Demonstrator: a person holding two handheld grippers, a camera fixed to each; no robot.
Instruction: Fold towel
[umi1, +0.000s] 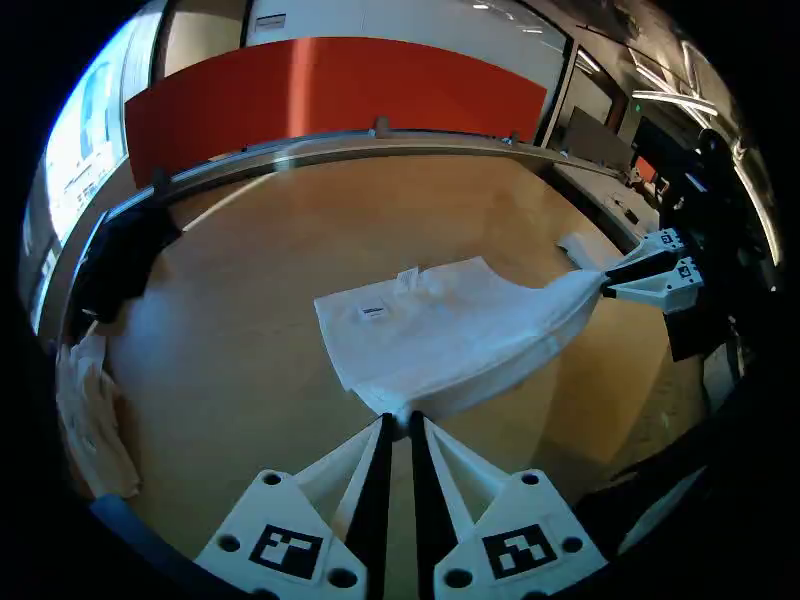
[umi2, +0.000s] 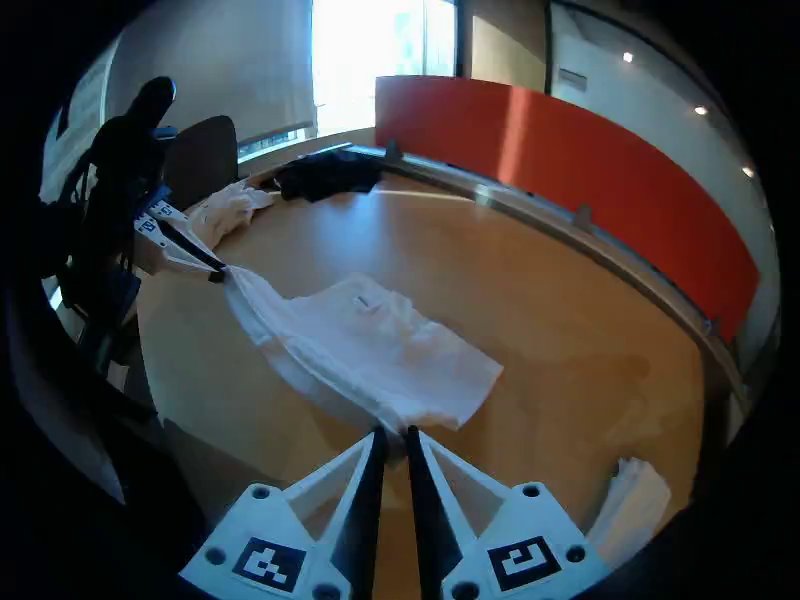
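The towel lies on the tabletop, its near edge lifted. The left tool and right tool each pinch a corner, apparently firmly. Carry both corners level to the far edge, keeping the span taut.

The left gripper view rides low at one edge of the light wooden bench, looking along the left tool across the white cloth towel toward the long red partition panel. The right gripper view sits as low at another edge, looking along the right tool, with the panel off to its right. Both share the bench top, towel and panel; each catches the other tool farther off at the towel's far corner.
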